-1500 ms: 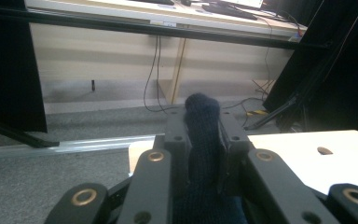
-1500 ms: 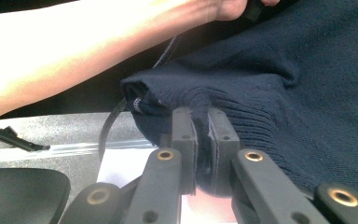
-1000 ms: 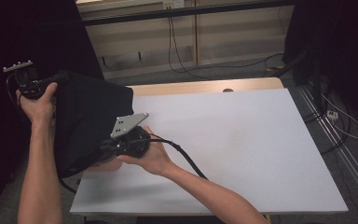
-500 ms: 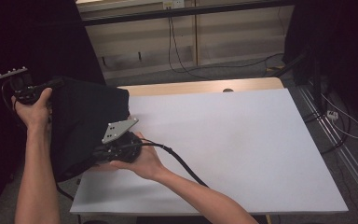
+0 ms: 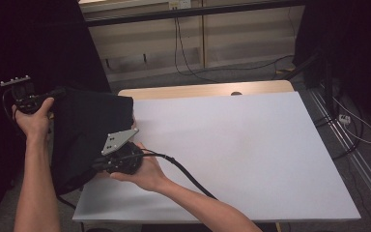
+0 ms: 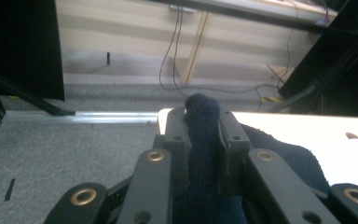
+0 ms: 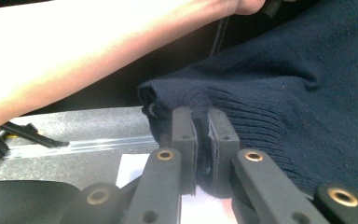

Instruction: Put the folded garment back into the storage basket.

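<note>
A dark navy knitted garment (image 5: 84, 130) hangs over the left edge of the white table (image 5: 232, 145), stretched between both hands. My left gripper (image 5: 24, 92) is held out past the table's left side, shut on a bunched fold of the garment (image 6: 203, 116) that pokes up between its jaws. My right gripper (image 5: 121, 157), with its grey plate on top, sits near the front left of the table, shut on the ribbed hem of the garment (image 7: 242, 112). A person's forearm (image 7: 74, 51) crosses the top of the right gripper view.
A black cable (image 5: 188, 176) trails from the right gripper along the forearm. Behind the table lie loose wires on the floor (image 5: 198, 67) and a low wooden wall. Dark curtains stand at the far left and right. A metal rail (image 5: 338, 130) runs along the table's right side.
Both hands have moved left and slightly down with the garment, pulling more of it off the table's left edge. Both grips stay as they were.
</note>
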Motion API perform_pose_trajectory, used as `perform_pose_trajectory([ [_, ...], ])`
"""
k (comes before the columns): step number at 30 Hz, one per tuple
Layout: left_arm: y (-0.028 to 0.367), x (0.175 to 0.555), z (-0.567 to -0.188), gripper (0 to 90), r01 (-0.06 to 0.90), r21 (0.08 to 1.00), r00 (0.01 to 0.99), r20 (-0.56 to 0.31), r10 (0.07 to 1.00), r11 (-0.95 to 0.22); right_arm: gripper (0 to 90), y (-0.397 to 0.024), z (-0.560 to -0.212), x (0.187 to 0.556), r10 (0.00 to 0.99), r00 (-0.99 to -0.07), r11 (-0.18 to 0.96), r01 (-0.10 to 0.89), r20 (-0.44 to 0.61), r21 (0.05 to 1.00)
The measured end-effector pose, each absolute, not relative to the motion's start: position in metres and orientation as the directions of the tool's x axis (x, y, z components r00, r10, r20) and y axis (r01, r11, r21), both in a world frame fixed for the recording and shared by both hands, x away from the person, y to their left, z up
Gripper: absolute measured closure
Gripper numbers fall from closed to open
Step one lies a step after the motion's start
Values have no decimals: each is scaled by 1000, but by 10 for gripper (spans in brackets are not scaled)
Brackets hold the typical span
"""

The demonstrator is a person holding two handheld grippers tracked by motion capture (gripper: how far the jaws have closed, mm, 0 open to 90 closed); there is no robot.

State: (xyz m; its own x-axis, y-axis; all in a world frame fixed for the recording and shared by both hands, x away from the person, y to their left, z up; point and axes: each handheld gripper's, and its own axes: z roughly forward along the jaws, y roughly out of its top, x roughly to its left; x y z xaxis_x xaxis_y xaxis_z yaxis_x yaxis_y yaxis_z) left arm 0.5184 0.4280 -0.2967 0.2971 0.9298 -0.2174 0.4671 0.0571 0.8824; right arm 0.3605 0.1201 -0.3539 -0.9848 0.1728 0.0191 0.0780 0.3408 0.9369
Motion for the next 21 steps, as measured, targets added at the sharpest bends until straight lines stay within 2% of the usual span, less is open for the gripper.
perform_pose_trajectory([
  [3,424,521,-303,780,492,871,296,-176,939,8,840,123,-358,361,170,-985,343,89,32,935],
  [6,423,525,-310,780,493,869,302,-207,931,34,839,125,-362,362,174,-984,354,93,32,931],
  [21,415,535,-322,778,543,840,324,-203,924,-6,840,129,-368,363,168,-984,353,112,55,929],
])
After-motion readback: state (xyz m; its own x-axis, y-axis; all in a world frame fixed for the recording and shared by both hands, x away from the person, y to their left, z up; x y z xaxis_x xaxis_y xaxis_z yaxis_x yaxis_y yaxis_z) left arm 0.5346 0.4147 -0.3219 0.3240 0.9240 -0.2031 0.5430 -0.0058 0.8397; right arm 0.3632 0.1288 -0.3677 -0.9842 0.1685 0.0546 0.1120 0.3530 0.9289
